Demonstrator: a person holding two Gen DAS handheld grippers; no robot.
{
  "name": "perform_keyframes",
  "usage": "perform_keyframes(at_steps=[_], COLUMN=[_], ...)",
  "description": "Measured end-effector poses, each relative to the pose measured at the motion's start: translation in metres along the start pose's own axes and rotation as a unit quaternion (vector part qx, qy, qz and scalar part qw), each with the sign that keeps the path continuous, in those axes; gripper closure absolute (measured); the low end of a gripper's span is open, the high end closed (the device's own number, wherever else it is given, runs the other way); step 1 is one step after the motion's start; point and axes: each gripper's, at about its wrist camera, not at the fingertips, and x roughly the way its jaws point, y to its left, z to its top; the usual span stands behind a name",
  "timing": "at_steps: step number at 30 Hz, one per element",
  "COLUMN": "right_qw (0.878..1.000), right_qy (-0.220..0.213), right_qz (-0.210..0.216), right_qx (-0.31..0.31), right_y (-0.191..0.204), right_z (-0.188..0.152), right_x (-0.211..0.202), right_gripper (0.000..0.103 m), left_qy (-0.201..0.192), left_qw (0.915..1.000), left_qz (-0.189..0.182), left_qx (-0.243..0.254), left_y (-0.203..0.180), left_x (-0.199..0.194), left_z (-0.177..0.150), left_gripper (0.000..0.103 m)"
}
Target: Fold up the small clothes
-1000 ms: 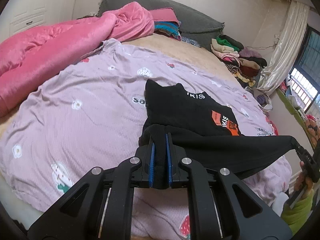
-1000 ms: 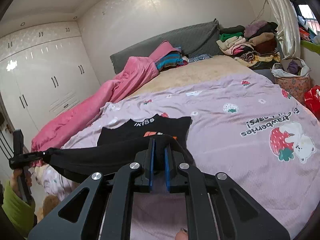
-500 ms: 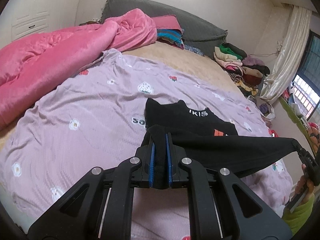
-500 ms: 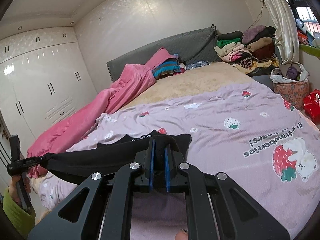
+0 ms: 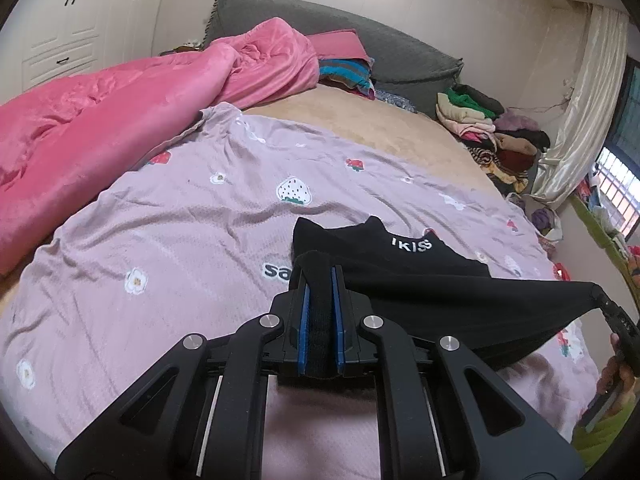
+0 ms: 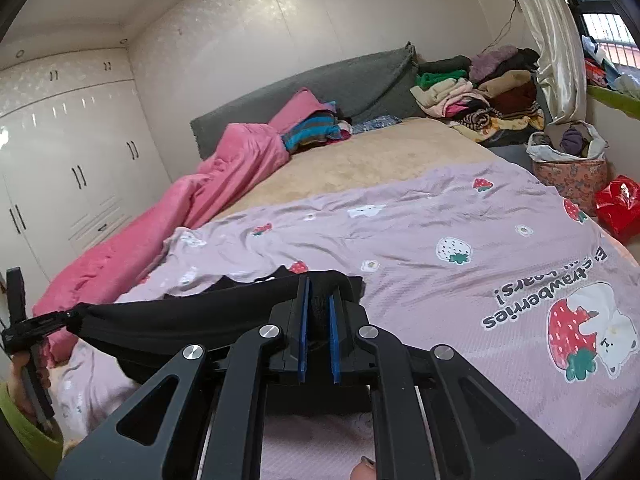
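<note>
A small black garment (image 5: 420, 280) with white lettering lies partly on the lilac strawberry-print quilt (image 5: 168, 248). Its near edge is lifted and stretched taut between the two grippers. My left gripper (image 5: 319, 276) is shut on one corner of that black fabric. My right gripper (image 6: 318, 286) is shut on the other corner, and the black garment (image 6: 192, 320) runs from it to the left. In the left wrist view the right gripper (image 5: 600, 294) shows at the far right edge, held by a hand in a green sleeve. The left gripper (image 6: 66, 316) appears at the left in the right wrist view.
A pink blanket (image 5: 100, 120) is heaped along the left side of the bed. Piles of clothes (image 5: 484, 132) sit at the far right corner by the curtain. A fabric basket (image 6: 568, 172) and red bag (image 6: 618, 204) stand beside the bed. White wardrobes (image 6: 60, 168) line the wall.
Both grippers have carried the stretched hem forward over the garment. Less of the flat part shows now, and the orange print on it is covered.
</note>
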Motion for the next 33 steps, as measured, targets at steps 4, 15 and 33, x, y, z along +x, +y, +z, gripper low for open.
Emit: perform_keyframes(at_steps=[4, 15, 33], right_qw=[1.000, 0.997, 0.980], right_qy=[0.011, 0.047, 0.013], right_qz=[-0.014, -0.054, -0.147], right_qx=[-0.002, -0.022, -0.132], right_y=[-0.001, -0.004, 0.021], right_z=[0.001, -0.008, -0.026], right_x=[0.021, 0.074, 0.089], right_gripper=[0.095, 0.095, 0.060], left_qy=[0.007, 0.036, 0.000], left_qw=[0.9998, 0.9988, 0.9990], left_qz=[0.014, 0.031, 0.045], left_qx=[0.009, 0.007, 0.006], left_y=[-0.001, 0.007, 0.009], left_x=[0.021, 0.072, 0.069], left_z=[0.003, 0.001, -0.002], left_gripper=[0.099, 0.097, 0.068])
